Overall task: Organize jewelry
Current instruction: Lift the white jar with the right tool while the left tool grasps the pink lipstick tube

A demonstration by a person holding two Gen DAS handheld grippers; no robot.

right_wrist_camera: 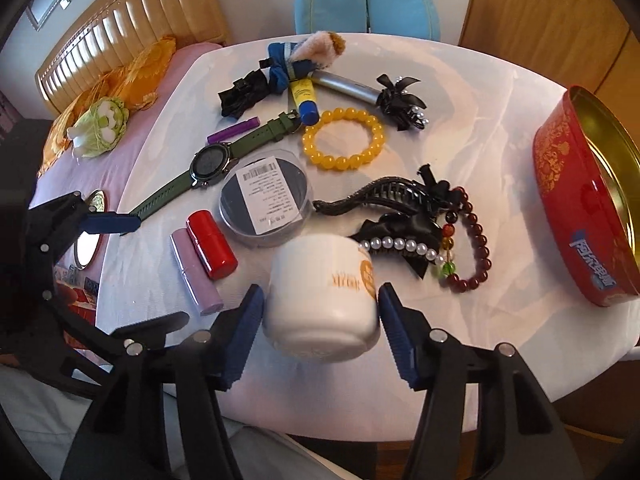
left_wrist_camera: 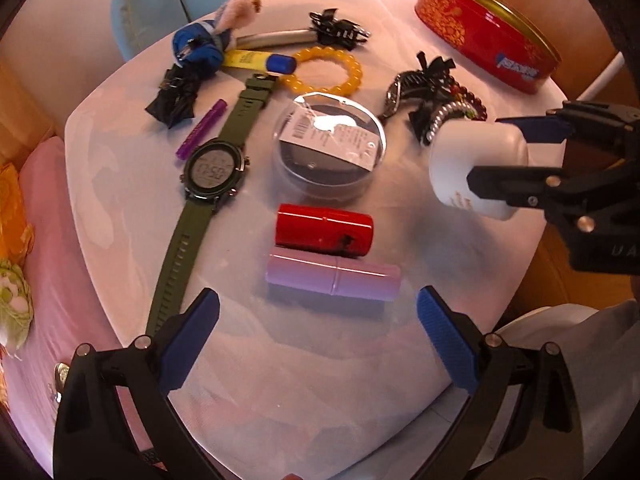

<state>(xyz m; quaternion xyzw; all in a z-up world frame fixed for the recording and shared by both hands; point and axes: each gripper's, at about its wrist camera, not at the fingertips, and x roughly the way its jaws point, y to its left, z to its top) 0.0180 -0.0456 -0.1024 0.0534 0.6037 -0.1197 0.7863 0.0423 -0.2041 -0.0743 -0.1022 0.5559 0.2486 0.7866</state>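
My right gripper [right_wrist_camera: 320, 320] is shut on a white jar [right_wrist_camera: 320, 300] and holds it above the table's near edge; the jar also shows in the left wrist view [left_wrist_camera: 476, 160]. My left gripper [left_wrist_camera: 318, 320] is open and empty, just short of a lilac tube [left_wrist_camera: 332, 276] and a red tube [left_wrist_camera: 324, 230]. On the white table [right_wrist_camera: 480, 120] lie a green watch [left_wrist_camera: 212, 168], a yellow bead bracelet [right_wrist_camera: 342, 142], a dark red bead bracelet [right_wrist_camera: 474, 248], a pearl string [right_wrist_camera: 400, 246] and a black hair clip [right_wrist_camera: 384, 196].
An open red tin [right_wrist_camera: 580, 220] stands at the table's right side. A clear round box [left_wrist_camera: 328, 148] with a label sits mid-table. At the back lie a silver tube [right_wrist_camera: 344, 82], a yellow tube [right_wrist_camera: 304, 98], a purple stick [right_wrist_camera: 234, 130], black bows [right_wrist_camera: 400, 100] and a blue plush toy [right_wrist_camera: 296, 60].
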